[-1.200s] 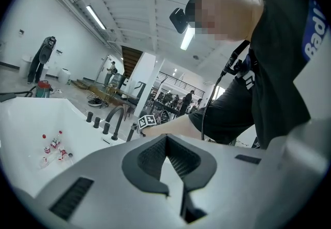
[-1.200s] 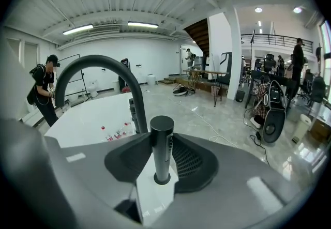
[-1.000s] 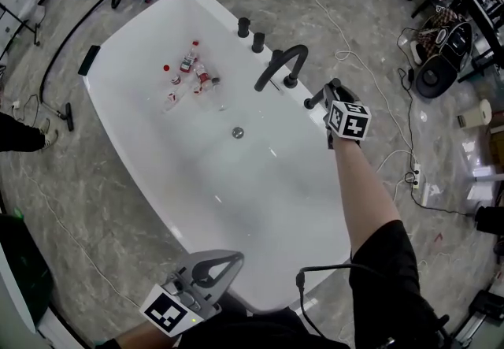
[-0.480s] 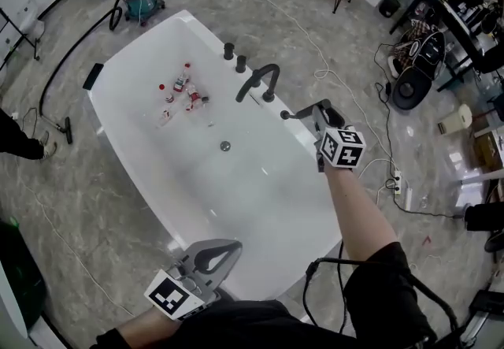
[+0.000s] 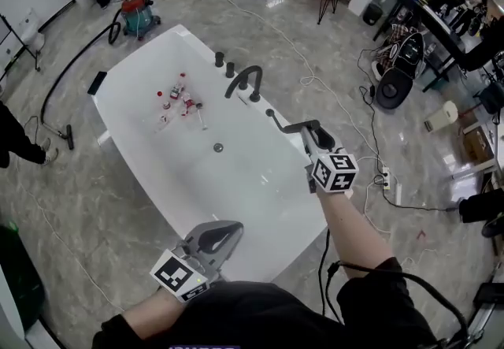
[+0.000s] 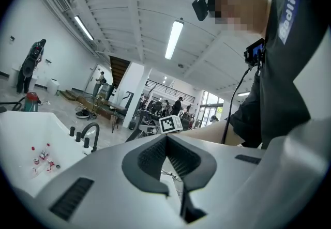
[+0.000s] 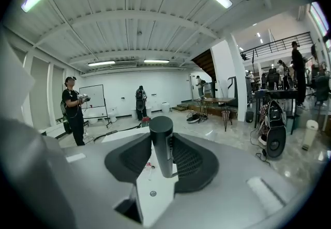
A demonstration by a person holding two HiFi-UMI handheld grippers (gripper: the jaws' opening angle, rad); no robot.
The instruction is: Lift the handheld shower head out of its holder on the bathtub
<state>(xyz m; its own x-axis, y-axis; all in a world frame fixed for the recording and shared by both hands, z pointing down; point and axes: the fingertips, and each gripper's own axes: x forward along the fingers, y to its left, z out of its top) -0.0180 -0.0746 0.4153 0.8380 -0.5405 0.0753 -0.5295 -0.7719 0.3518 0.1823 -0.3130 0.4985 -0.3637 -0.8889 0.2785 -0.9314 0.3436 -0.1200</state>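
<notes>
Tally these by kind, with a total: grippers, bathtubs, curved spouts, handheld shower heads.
Grippers: 2 (left gripper, right gripper)
Bathtub: 1
Curved spout: 1
Handheld shower head: 1, clamped in the right gripper
Total: 5

slim black cylindrical shower head [image 7: 161, 142], gripped mid-shaft, up over white tub [image 5: 260, 191] rim, prob. not touching it.

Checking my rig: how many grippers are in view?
2: left gripper, shut, at the near end of the tub; right gripper above its rim, clamping the shower head.
</notes>
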